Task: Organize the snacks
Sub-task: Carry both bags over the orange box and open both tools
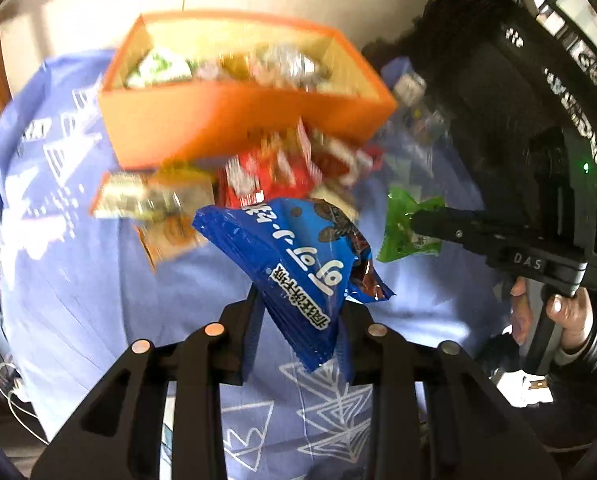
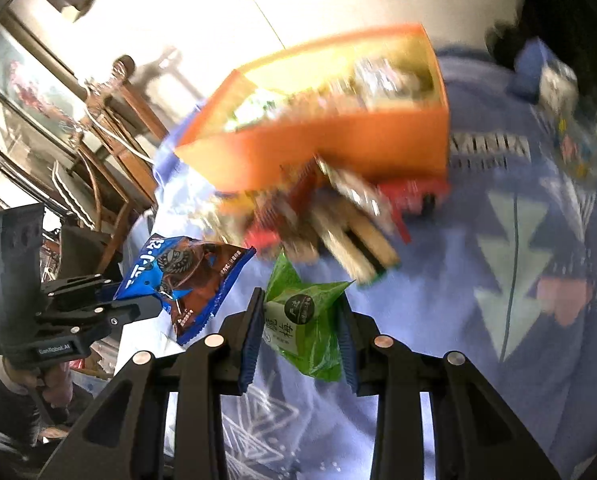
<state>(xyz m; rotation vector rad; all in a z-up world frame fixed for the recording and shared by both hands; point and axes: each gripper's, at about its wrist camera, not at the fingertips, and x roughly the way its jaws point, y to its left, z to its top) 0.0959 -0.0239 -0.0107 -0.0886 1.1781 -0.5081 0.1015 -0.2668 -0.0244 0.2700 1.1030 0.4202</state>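
Note:
My left gripper (image 1: 300,312) is shut on a blue cookie packet (image 1: 298,248), which hangs lifted above the cloth. The right wrist view shows that left gripper (image 2: 146,304) and the blue packet (image 2: 190,276) at the left. My right gripper (image 2: 298,320) is shut on a green snack packet (image 2: 306,320), also lifted. From the left wrist view the right gripper (image 1: 418,222) and the green packet (image 1: 402,236) are at the right. Beyond both stands an open orange box (image 1: 226,120) (image 2: 338,148) holding several wrapped snacks. A blurred pile of loose snacks (image 1: 282,168) (image 2: 330,224) lies against its near wall.
A blue patterned cloth (image 1: 98,280) covers the table. A few small packets (image 2: 566,120) lie at the far right edge. Wooden chairs (image 2: 110,148) stand beyond the table's left side. A person's hand (image 1: 566,312) holds the right gripper's handle.

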